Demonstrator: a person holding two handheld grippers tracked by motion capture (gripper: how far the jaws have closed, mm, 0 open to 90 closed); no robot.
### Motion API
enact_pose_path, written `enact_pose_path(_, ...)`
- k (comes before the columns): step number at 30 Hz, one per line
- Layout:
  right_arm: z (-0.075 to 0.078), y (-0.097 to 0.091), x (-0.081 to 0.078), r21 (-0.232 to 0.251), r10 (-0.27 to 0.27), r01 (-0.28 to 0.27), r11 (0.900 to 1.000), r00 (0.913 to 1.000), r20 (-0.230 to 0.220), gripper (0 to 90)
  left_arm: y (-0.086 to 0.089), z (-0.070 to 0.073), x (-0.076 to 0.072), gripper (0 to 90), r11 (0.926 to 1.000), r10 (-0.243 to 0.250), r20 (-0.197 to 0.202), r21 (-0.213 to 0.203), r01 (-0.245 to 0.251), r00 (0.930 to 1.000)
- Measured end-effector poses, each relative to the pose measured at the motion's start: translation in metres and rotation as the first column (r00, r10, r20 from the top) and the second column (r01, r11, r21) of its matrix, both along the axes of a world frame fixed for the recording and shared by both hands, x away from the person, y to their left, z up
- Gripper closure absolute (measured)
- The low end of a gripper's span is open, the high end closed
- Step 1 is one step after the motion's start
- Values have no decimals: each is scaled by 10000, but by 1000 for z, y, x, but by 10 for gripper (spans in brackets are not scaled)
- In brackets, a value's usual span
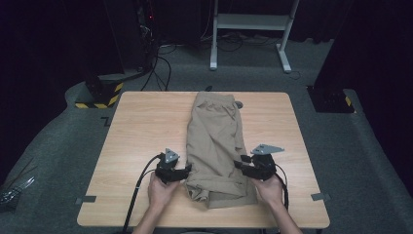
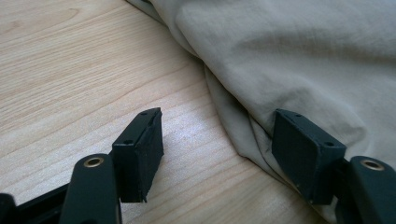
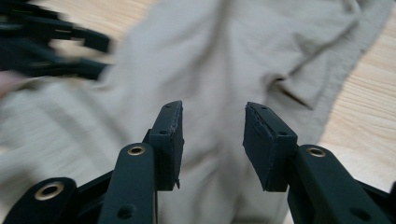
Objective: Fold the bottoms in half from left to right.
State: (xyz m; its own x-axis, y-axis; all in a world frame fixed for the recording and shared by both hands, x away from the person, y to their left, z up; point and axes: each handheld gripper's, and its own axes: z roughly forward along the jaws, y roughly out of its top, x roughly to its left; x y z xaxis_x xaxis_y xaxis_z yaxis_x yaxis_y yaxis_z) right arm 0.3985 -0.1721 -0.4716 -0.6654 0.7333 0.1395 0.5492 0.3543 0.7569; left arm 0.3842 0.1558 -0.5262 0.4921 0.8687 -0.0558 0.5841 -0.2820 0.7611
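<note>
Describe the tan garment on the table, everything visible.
The tan garment looks like thin woven cloth, folded lengthwise into a long strip that runs from the far edge of the wooden table toward the person. A gathered waistband lies at the far end, and the near end is doubled over and wrinkled. The left gripper sits at its left edge, one jaw against the cloth, jaws open. The right gripper is at its right edge, jaws open.

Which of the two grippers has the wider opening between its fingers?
The left gripper. Its fingers stand far apart at the edge of the beige trousers, one finger against the cloth. The right gripper shows a narrower gap.
</note>
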Motion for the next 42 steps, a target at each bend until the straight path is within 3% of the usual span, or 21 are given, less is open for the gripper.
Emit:
enact_pose_path(1,-4,4,7,-48,-80,80,10000,9998,-155,586,0,0,0,339,10000,-2,-5,-11,2,10000)
enact_pose_path(4,-13,15,23,-864,117,-167,9961,9982,-583,811,0,0,0,337,10000,-26,18,35,26,10000)
enact_pose_path(5,-14,17,24,-1144,239,-294,9930,9985,-496,883,0,0,0,336,10000,-16,5,14,16,10000)
enact_pose_path(7,-7,16,23,-1348,349,-372,9902,9992,-200,899,-1,0,-1,336,10000,-40,22,59,40,10000)
enact_pose_path(8,2,11,21,-1335,299,-274,9907,9994,166,899,-1,0,-1,336,10000,-30,29,82,29,10000)
enact_pose_path(9,19,-1,18,-965,55,9,9953,9978,668,900,-2,0,-1,335,9999,-19,37,128,18,10000)
enact_pose_path(14,34,-20,16,-551,-502,559,9969,9936,1007,899,-3,0,-1,334,9997,-35,63,230,34,10000)
enact_pose_path(15,31,-22,19,-644,-590,649,9958,9942,898,898,-3,0,-1,334,9996,-47,79,263,45,10000)
enact_pose_path(18,5,-24,32,-1592,-891,907,9831,9959,173,898,-3,0,-1,332,9998,-45,58,218,44,10000)
enact_pose_path(21,-28,-26,43,-2050,-1286,1114,9724,9890,-728,865,-3,0,-1,330,9998,-55,50,210,54,10000)
enact_pose_path(22,-28,-26,43,-2050,-1286,1114,9724,9890,-728,865,-3,0,-1,330,9997,-46,60,224,44,10000)
enact_pose_path(24,-27,-24,39,-2007,-1444,1296,9710,9876,-613,760,-3,0,-1,331,9995,-65,87,294,62,9999)
enact_pose_path(27,-7,-20,22,-1340,-1284,1287,9826,9917,104,705,-4,0,-1,332,9995,-58,102,325,55,9999)
enact_pose_path(29,4,-15,10,-1087,-885,931,9897,9950,471,687,-4,0,-2,331,9994,-48,92,346,44,9999)
enact_pose_path(31,7,-4,-2,-1230,-185,258,9921,9980,598,656,-4,0,-2,331,9994,-47,95,355,43,9999)
enact_pose_path(37,-17,8,-20,-1464,587,-561,9876,9982,135,548,-3,0,-1,330,9996,-59,88,278,56,9999)
enact_pose_path(39,-27,7,-32,-1350,883,-885,9869,9961,-73,518,-3,0,-1,326,9998,-69,27,185,68,10000)
enact_pose_path(41,-37,4,-54,-1481,1427,-1426,9786,9897,-104,495,-2,0,-1,320,9999,-69,5,115,69,10000)
enact_pose_path(42,-37,4,-54,-1481,1427,-1426,9786,9897,-104,495,-1,0,0,320,10000,-72,-40,-11,72,10000)
